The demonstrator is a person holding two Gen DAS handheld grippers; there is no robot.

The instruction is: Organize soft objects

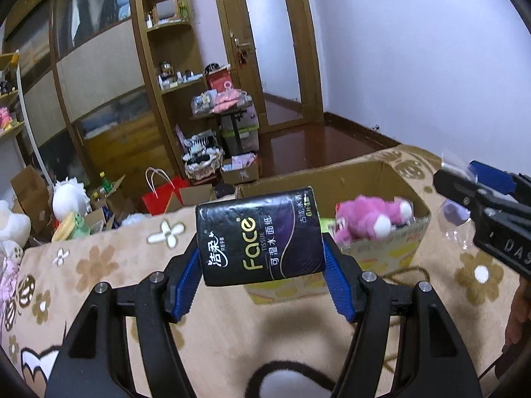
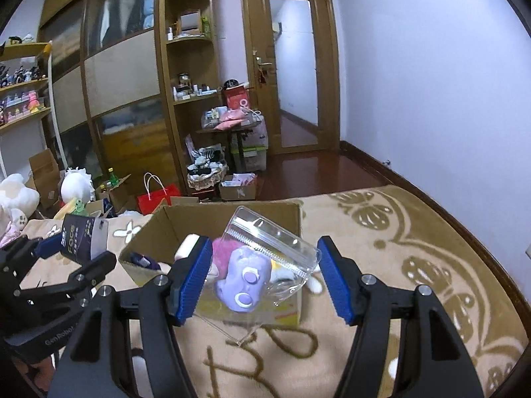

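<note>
Risk lies mainly with the right gripper (image 2: 265, 275): its jaws stand spread, and the clear zip bag (image 2: 265, 265) holding a purple soft toy (touching only the left pad) could slide out short of the cardboard box (image 2: 229, 214). The left gripper (image 1: 262, 258) pinches a black tissue pack (image 1: 259, 238) above the patterned bed, just before the box.

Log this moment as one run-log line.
left gripper: shut on tissue pack | right gripper: open around clear pouch | cardboard box: holds pink plush

Home bedroom: wardrobe (image 2: 109, 76), carpet (image 2: 398, 248).
</note>
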